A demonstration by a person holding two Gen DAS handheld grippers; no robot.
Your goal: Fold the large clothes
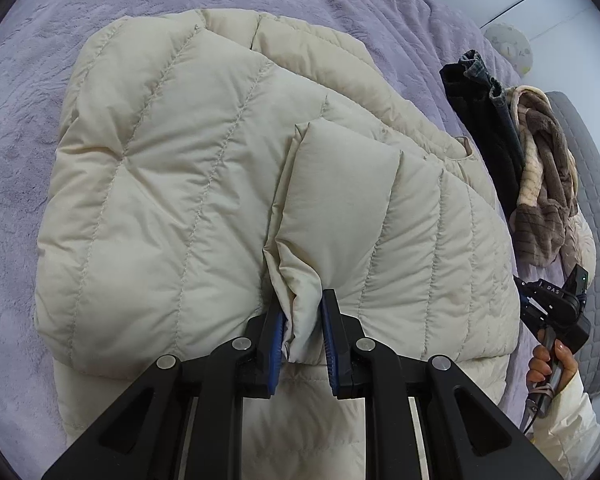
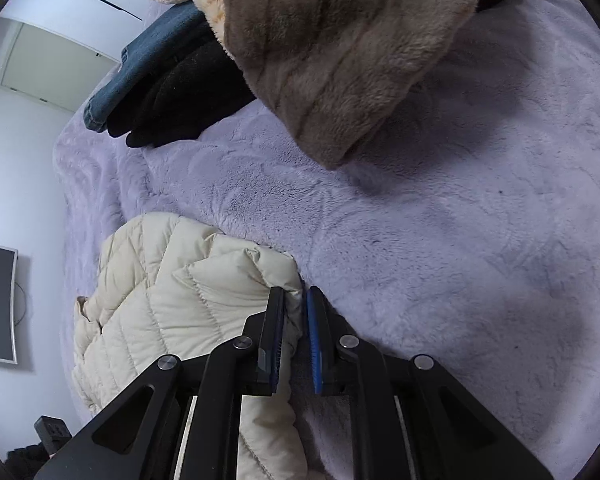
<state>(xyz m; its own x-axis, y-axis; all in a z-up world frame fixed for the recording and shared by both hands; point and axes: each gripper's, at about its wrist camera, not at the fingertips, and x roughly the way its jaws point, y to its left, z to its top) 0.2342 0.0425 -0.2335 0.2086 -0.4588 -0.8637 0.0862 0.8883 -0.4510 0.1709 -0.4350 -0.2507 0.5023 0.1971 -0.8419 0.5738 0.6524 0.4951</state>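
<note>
**Inspector:** Puffer jacket [image 1: 188,184], cream, quilted, lies partly folded on the lilac blanket [image 1: 28,100]. Left wrist view: the left gripper [image 1: 304,340] pinches a bunched edge of a folded-over panel.

**Assistant:** Handling?

**Inspector:** Judged light, soft, springy, with a slippery shell; best taken at hems or seams. "DAS" reads on the right gripper [image 1: 552,300].

**Assistant:** Right wrist view?

**Inspector:** The right gripper [image 2: 296,336], pads nearly together, sits at the jacket's edge [image 2: 260,272]; whether it nips fabric, I cannot tell. No other writing is legible.

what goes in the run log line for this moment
left gripper: shut on jacket cuff | right gripper: at jacket edge, grip unclear | purple blanket underneath
</note>
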